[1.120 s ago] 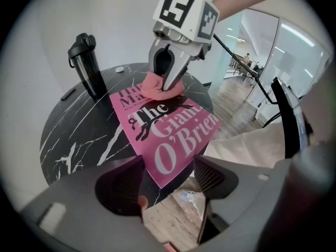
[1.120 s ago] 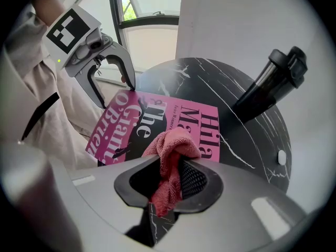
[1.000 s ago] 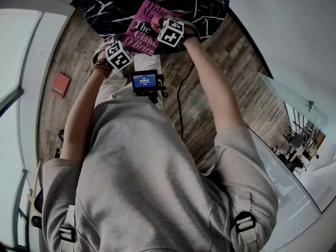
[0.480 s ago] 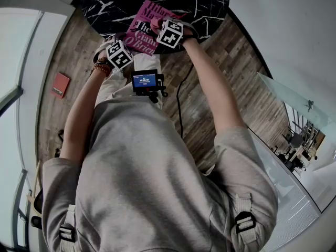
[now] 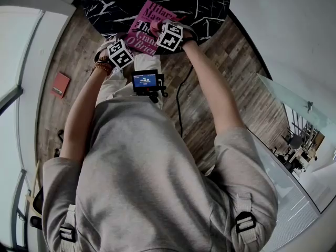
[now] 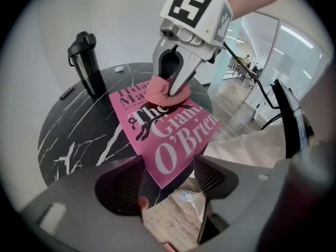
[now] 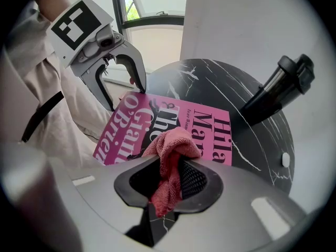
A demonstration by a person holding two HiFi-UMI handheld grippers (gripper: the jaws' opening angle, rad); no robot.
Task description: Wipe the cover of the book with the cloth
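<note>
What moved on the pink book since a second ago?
The right tool, shut on the cloth, slid a little toward the person across the book, so more of the top title line shows. The book itself seems to have shifted slightly too. Nothing was picked up or let go. The left tool stayed open at the book's near corner.

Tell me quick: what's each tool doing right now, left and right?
Left tool: open, holding nothing.
Right tool: closed on the pink cloth.
</note>
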